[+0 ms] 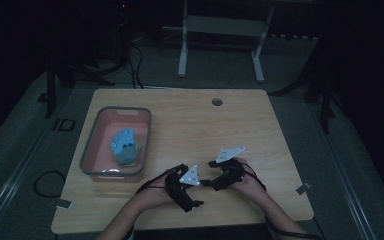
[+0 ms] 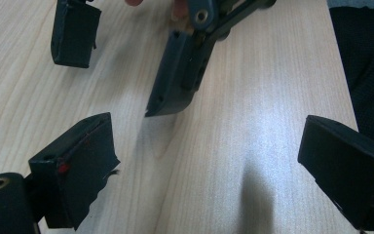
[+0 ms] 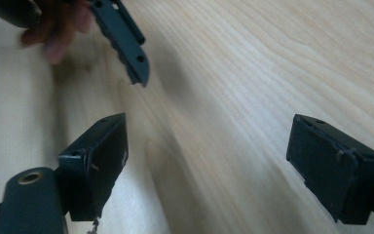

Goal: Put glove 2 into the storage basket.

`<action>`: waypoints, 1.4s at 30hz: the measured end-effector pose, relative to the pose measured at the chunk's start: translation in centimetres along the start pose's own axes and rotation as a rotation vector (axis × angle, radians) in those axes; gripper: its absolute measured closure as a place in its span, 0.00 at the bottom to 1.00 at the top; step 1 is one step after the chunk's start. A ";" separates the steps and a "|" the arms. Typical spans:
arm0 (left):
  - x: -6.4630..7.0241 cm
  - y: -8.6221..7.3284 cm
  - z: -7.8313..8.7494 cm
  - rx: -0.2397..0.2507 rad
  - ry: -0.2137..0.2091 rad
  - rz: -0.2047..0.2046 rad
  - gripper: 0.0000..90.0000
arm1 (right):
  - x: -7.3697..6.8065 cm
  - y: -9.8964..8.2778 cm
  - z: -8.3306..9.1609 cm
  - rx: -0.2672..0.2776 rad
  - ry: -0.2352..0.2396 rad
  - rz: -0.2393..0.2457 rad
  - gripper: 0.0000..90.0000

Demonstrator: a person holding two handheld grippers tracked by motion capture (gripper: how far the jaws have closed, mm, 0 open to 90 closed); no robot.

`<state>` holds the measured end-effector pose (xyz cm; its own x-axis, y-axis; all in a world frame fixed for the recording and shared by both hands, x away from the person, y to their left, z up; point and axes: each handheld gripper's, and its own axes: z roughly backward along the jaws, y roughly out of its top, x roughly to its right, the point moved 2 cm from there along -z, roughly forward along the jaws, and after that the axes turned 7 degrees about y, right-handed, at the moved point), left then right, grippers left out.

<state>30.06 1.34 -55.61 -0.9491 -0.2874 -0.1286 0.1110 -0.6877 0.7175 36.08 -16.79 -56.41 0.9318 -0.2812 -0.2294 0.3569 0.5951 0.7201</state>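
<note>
**Both grippers wide open and empty near the table's front edge**

At the left side of the table (image 1: 180, 120) stands a pink tub (image 1: 94, 145) with a grey rim, close to the left edge. In it lies a blue glove (image 1: 122, 141) on a folded greyish cloth (image 1: 129, 156), toward the tub's right wall.

Right of the tub, near the front edge, the left forearm comes in from the bottom and angles to the right. The left gripper (image 1: 200, 183) sits low over the wood, pointing right; in the left gripper view its jaws stand far apart with only bare wood between them.

The right gripper (image 1: 206, 176) faces it, pointing left, the tips of the two close together. Its jaws are likewise spread wide, holding nothing.

The glove lies well apart from both grippers, off to their left and a little farther back.
</note>
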 end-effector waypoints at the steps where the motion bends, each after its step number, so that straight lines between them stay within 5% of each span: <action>1: 0.1 0.0 -0.1 -0.002 -0.002 -0.003 0.08 | 0.0 -0.1 0.1 0.001 0.004 0.004 0.17; 9: 0.4 0.0 -0.5 0.013 -0.016 -0.021 0.08 | 0.4 -1.3 1.0 0.007 0.039 0.002 0.17; 13: 0.4 0.0 -0.6 0.037 -0.012 0.004 0.08 | 0.6 -1.8 1.5 0.020 0.052 0.006 0.17; 42: 0.7 -1.1 -1.0 0.050 0.002 0.029 0.08 | 1.1 -3.3 2.2 0.003 -0.004 0.041 0.17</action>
<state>29.59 1.28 -57.16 -0.9451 -0.3083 -0.1086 0.1238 -0.6451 0.7540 35.78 -20.70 -57.61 0.9455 -0.2596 -0.1966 0.3179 0.6042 0.7307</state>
